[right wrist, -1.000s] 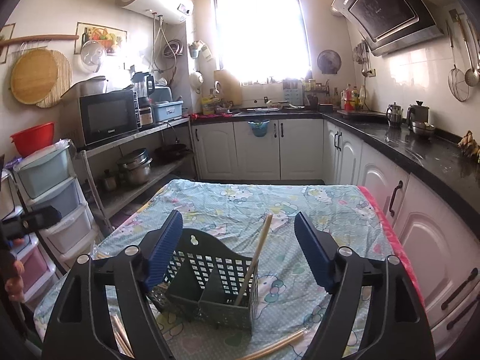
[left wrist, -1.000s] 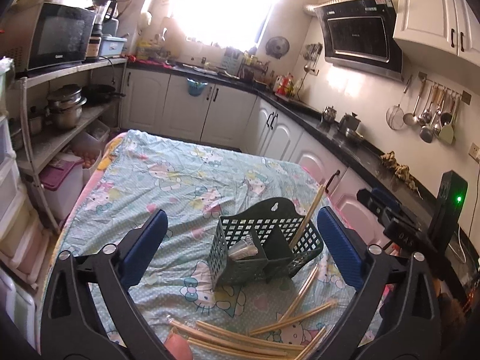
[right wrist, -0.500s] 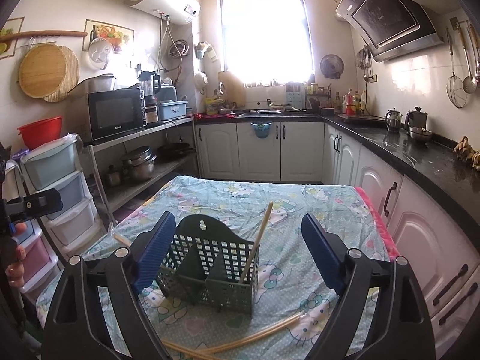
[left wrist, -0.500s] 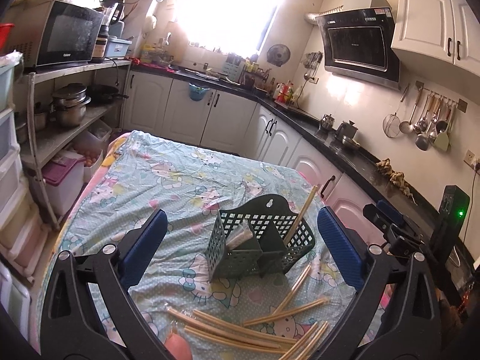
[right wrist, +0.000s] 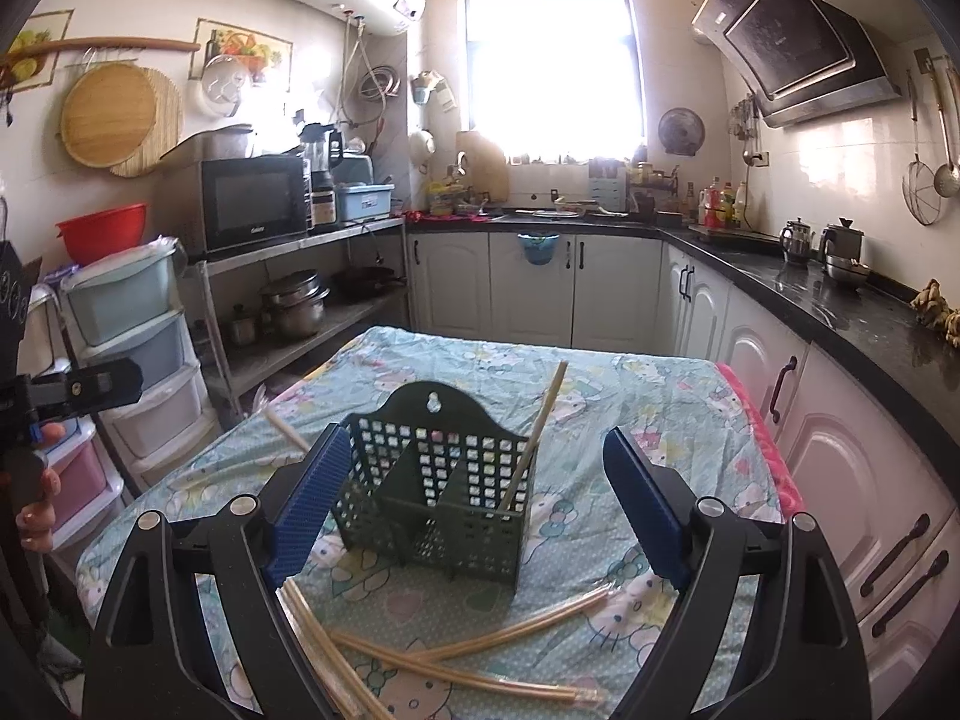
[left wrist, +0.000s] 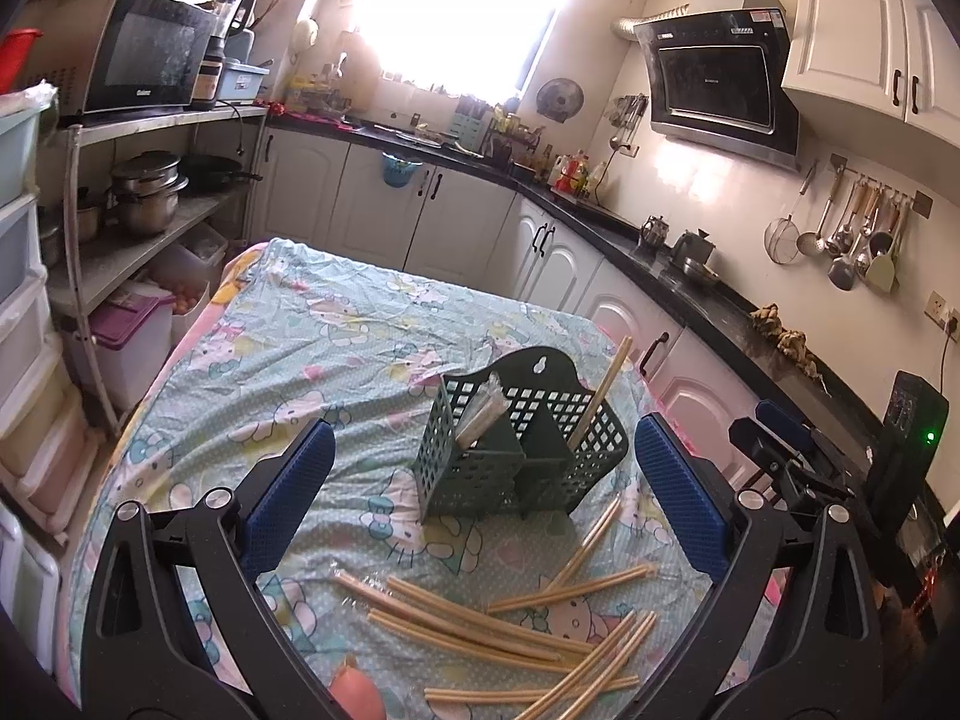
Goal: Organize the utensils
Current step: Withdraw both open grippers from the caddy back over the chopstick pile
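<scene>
On the cartoon-print tablecloth (left wrist: pixel 336 348), a dark green perforated plastic caddy (left wrist: pixel 516 450) is being stocked: one bamboo chopstick (left wrist: pixel 597 390) is standing inside, many loose bamboo chopsticks (left wrist: pixel 480 630) are lying at 6 o'clock. Left gripper (left wrist: pixel 480 498) and right gripper (right wrist: pixel 477 507) are being held spread, empty.

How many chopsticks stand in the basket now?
1 bare chopstick leans in the right compartment of the basket. The left compartment holds a wrapped bundle; how many sticks it hides, I cannot tell.
</scene>
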The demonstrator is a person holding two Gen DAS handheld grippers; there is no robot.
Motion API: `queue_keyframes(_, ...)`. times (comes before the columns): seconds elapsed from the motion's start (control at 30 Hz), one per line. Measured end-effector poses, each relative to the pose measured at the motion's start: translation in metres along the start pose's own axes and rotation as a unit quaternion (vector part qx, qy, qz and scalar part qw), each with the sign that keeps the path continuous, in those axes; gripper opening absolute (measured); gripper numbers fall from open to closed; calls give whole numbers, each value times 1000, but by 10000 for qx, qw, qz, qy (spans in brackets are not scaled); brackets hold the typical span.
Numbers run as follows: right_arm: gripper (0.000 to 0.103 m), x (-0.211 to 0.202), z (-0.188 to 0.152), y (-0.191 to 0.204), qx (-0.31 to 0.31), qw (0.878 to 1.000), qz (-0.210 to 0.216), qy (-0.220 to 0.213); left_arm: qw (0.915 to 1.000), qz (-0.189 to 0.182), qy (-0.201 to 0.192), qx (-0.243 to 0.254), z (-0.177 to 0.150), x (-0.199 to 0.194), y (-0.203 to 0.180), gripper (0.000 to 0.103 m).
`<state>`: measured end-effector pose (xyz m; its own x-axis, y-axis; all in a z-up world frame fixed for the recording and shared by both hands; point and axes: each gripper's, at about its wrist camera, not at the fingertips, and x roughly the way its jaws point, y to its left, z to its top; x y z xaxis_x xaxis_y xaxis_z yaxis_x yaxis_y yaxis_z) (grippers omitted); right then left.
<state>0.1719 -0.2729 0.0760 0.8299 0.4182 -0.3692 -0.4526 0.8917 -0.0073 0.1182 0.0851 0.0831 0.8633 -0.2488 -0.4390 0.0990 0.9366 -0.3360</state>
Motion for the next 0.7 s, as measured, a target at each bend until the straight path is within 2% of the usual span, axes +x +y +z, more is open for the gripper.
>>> queue_keyframes(0.7, 84, 6, -38, 25, -334, 9973, 300, 578, 9982, 256, 533, -83, -37, 11, 20, 92)
